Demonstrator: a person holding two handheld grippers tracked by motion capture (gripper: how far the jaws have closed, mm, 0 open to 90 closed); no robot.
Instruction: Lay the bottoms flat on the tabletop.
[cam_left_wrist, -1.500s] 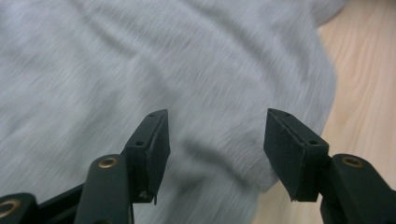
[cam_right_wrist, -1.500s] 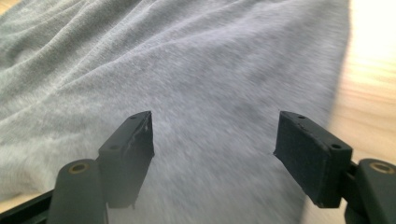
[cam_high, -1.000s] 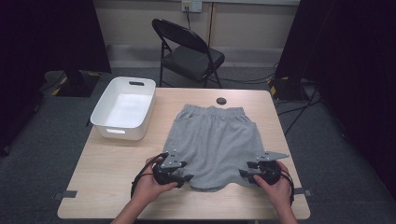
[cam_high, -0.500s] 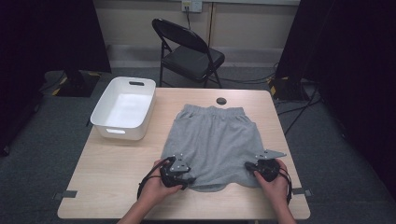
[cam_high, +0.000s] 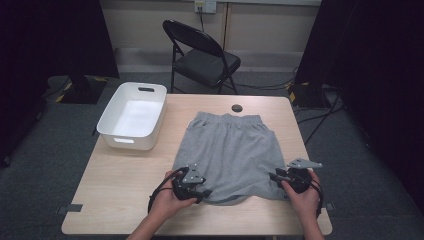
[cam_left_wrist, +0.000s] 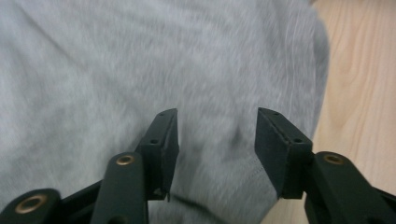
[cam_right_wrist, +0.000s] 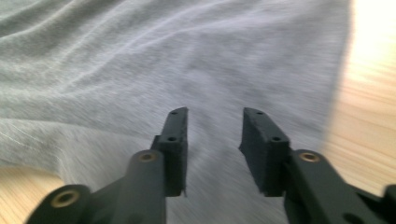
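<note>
Nearest to me, my left gripper (cam_high: 202, 190) sits at the near left hem of the grey shorts (cam_high: 230, 155), its fingers (cam_left_wrist: 163, 140) standing apart after just opening further, cloth lying under the gap but nothing pinched. My right gripper (cam_high: 274, 176) is at the near right hem, its fingers (cam_right_wrist: 173, 140) at a narrower gap, also just reopened, over the fabric with no pinch on it. The shorts lie flat and spread on the bench (cam_high: 125, 190), waistband at the far side, both leg openings toward me, only faint ripples across the cloth. My judgement: laying out and smoothing looks finished; no fold has been made yet. What is left is to take both hem corners, fold the garment, and perhaps move it to the white bin (cam_high: 132, 116) at the far left, which holds nothing visible. Beyond the waistband a small dark disc (cam_high: 237, 108) rests on the bench, and a folding chair (cam_high: 202, 55) stands behind.
</note>
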